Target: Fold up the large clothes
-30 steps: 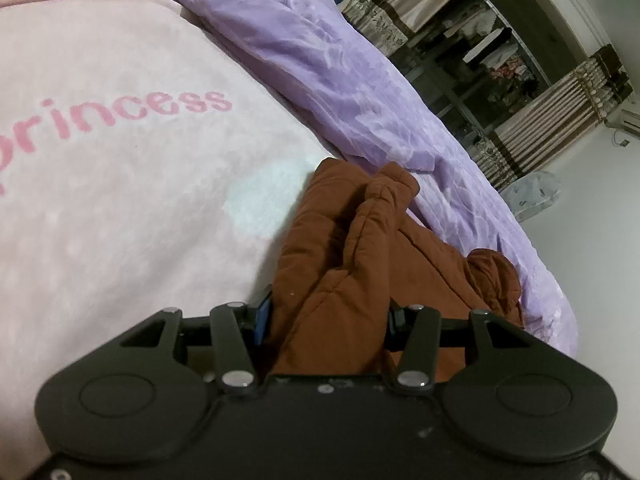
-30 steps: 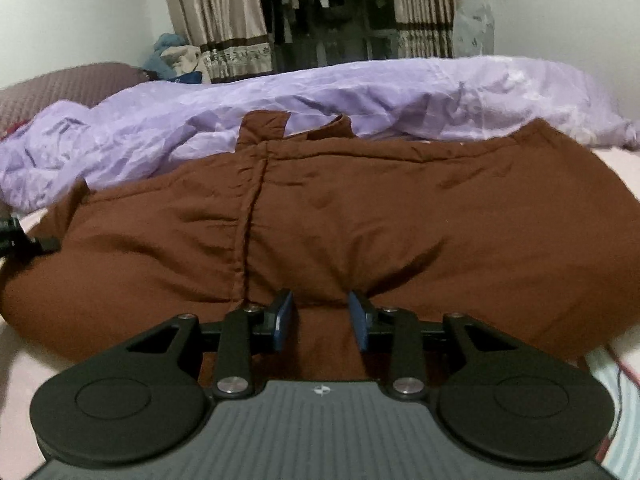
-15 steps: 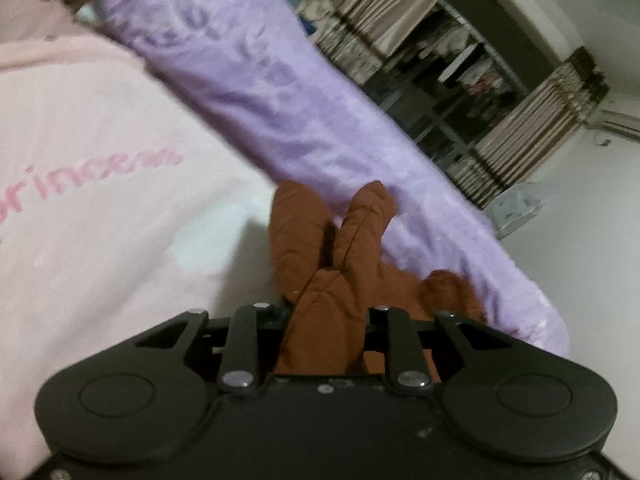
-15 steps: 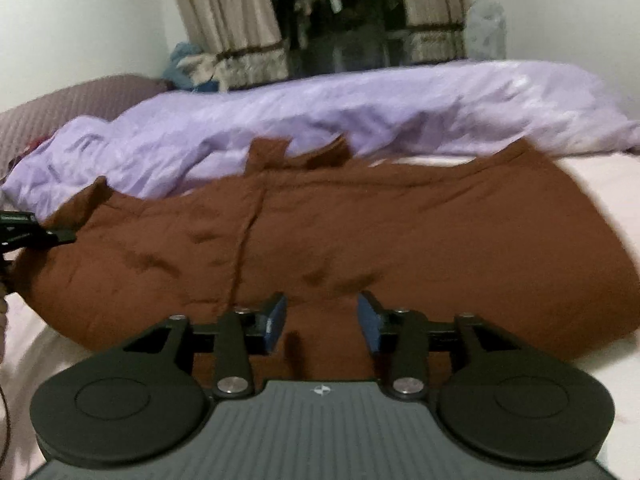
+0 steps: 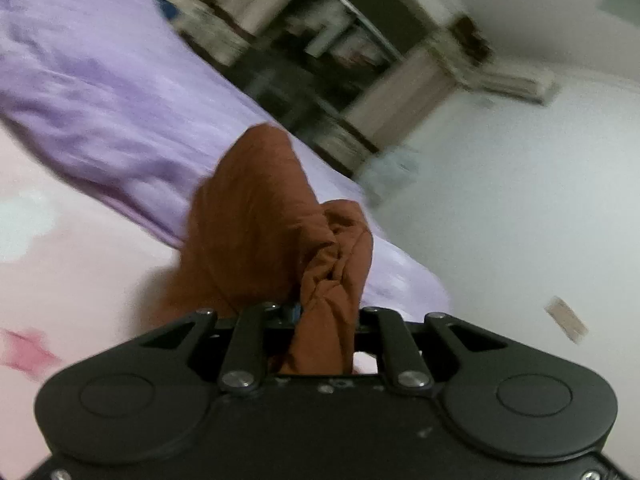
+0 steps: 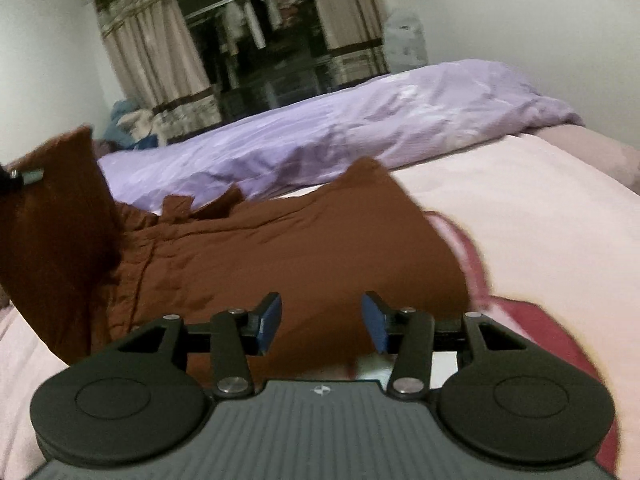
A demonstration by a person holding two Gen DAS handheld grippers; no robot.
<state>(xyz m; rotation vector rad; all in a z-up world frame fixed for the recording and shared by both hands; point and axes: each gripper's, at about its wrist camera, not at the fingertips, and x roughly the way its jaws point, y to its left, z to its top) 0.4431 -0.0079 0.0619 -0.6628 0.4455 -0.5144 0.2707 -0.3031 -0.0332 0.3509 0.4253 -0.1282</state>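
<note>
Left gripper (image 5: pixel 320 312) clamping lifted brown garment (image 6: pixel 304 248) end, pink bedspread (image 6: pixel 520 208) bare rightward

We see open pink blanket (image 6: pixel 520 208) right of the brown garment (image 6: pixel 300 256) (bare bedding); the purple duvet (image 6: pixel 360 128) walls off the far side

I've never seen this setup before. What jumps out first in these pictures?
A big brown garment sprawls across the pink bed cover, one end bunched and pinched in the left gripper. The right gripper hangs open above its near edge. Behind lies a rumpled purple quilt.
</note>
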